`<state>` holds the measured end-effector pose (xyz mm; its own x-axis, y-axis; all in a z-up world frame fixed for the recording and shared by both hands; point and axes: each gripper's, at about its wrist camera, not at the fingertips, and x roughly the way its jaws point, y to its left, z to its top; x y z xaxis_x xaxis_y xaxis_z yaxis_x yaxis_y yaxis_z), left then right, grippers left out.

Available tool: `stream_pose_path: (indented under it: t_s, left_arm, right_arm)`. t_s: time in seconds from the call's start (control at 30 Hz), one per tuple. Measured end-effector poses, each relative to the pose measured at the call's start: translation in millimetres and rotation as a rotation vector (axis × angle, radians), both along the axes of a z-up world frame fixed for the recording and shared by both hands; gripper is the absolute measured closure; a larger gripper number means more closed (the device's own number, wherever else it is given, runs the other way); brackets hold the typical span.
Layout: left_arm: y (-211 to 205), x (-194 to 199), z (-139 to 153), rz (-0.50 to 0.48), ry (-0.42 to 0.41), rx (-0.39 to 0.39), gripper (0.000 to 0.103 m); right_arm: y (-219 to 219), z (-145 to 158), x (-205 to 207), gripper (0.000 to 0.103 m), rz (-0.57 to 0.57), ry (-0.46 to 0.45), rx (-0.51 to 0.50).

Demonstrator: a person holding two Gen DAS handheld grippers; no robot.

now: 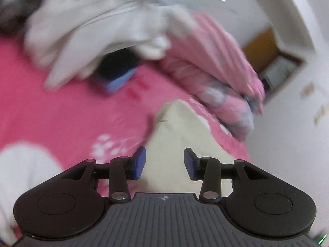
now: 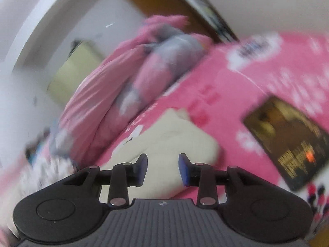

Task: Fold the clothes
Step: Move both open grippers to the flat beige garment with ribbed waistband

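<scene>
Cream garment [image 1: 176, 135]: pale, soft cloth, lying flat and partly folded on the pink bed sheet, one corner pointing away from the left wrist camera; in the right wrist view [image 2: 174, 142] a rumpled, roughly rectangular bundle. White-grey clothes [image 1: 98, 30]: loose, crumpled heap further back on the bed, unfolded, heavily blurred, details unclear

No legible text, label or number anywhere.

Pink bedsheet [image 2: 236, 107], dark book [image 2: 287, 142]
</scene>
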<state>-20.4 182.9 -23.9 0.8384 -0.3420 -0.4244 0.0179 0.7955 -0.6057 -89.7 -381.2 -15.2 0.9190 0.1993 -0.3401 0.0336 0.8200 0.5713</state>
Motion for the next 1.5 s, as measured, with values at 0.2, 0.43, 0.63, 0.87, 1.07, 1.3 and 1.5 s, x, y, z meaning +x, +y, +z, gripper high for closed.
stream_pose_path:
  t_s: [0.2,0.43,0.63,0.87,1.07,1.3,1.5]
  left_arm:
    - [-65,25,-11,-0.151,0.053,0.308,0.062]
    - [-68,41,-26,-0.151,0.116,0.384,0.056]
    - [-97,19,-1,-0.169,-0.061,0.578,0.055]
    - [-97,46,-30,-0.155,0.077,0.552,0.041]
    - [-93,46,-33,-0.138,0.085,0.545,0.037]
    - [-86,47,-34,-0.152,0.076,0.545,0.037]
    - [-85,47,-36,-0.163,0.061,0.545,0.037]
  right_arm:
    - [88,14,20,0.075,0.092,-0.036,-0.405]
    - [88,-46,30,0.079,0.064,0.09,-0.471]
    - [103,-14,29,0.079,0.081,0.012,-0.571]
    - [103,-43,56,0.08,0.107,0.06,-0.628]
    - [97,2,72,0.08,0.094,-0.056,-0.63]
    - [76,-34,131,0.082,0.134,0.124,-0.559]
    - [85,3,159,0.082,0.092,0.046,-0.636]
